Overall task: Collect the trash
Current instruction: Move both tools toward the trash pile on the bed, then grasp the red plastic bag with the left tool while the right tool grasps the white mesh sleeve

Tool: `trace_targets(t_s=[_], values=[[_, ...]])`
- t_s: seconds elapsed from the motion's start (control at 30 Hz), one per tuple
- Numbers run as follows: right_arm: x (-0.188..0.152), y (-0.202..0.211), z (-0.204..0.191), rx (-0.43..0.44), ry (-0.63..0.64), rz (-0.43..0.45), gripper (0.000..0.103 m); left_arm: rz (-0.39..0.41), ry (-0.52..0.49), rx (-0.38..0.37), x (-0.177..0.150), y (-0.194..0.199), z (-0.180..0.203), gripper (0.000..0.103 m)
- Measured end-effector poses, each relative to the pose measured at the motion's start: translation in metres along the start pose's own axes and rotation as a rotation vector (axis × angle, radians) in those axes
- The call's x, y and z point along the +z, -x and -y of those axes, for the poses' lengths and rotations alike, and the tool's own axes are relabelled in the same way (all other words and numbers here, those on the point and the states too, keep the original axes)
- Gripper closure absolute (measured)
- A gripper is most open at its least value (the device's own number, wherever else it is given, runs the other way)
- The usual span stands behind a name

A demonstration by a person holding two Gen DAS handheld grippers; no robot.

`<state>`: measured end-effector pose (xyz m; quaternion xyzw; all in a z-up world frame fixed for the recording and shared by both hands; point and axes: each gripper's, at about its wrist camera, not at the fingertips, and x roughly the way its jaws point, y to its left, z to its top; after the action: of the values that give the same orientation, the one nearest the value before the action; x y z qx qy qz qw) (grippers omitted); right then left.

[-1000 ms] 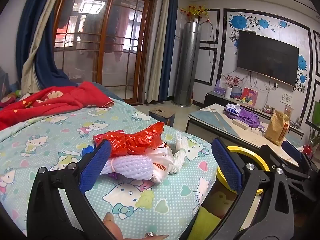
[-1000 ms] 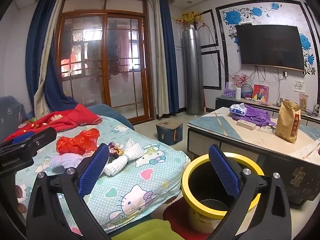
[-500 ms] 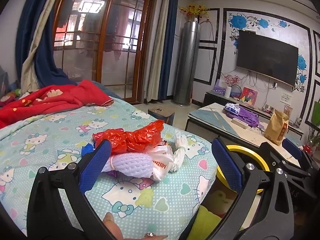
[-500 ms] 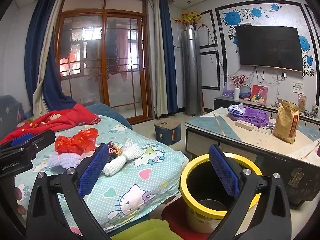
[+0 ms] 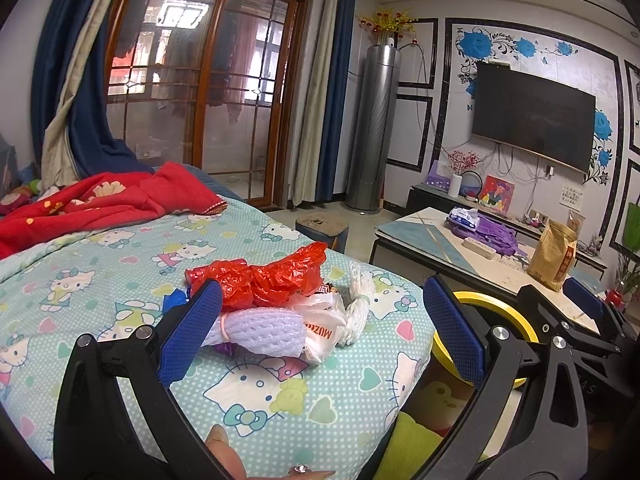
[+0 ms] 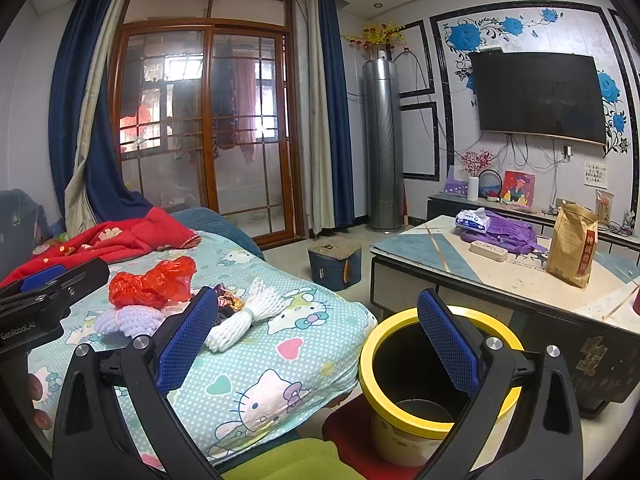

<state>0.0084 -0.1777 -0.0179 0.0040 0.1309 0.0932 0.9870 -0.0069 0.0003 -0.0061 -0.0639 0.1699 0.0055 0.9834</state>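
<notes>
The left gripper (image 5: 324, 328) hovers with jaws spread wide over the bed (image 5: 120, 280), the trash pile (image 5: 280, 304) lying just ahead between its fingers. The right gripper (image 6: 316, 336), also wide and empty, hangs above the yellow-rimmed bin (image 6: 384, 332) beside the bed

A heap of trash lies on the bed near its corner. A crumpled red bag (image 5: 264, 280) lies on top at the heap's 12 o'clock. Touching it at 6 o'clock lies a lilac foam net (image 5: 260, 330), flat and banded at one end. A white wrapper (image 5: 322, 326) with red print lies at 3 o'clock, a bunched white net (image 5: 356, 304) beyond it. The yellow-rimmed bin (image 6: 432, 384) stands upright on the floor, open-topped, at 3 o'clock of the bed corner.
</notes>
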Motion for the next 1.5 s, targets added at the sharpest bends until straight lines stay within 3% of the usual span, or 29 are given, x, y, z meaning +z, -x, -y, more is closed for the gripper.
trace_targets(t_s=[0.87,1.1,1.5], values=[[-0.001,-0.001,0.000,0.007,0.005,0.001,0.006,0.002,0.001,0.001,-0.001,0.000,0.001,0.011],[0.000,-0.005,-0.015,0.077,0.062,-0.020,0.006,-0.003,0.030,-0.007,0.000,0.000,-0.006,0.011],[0.003,-0.024,-0.058,0.203,0.156,-0.055,0.006,-0.025,0.116,0.080,0.011,-0.009,-0.049,0.011]])
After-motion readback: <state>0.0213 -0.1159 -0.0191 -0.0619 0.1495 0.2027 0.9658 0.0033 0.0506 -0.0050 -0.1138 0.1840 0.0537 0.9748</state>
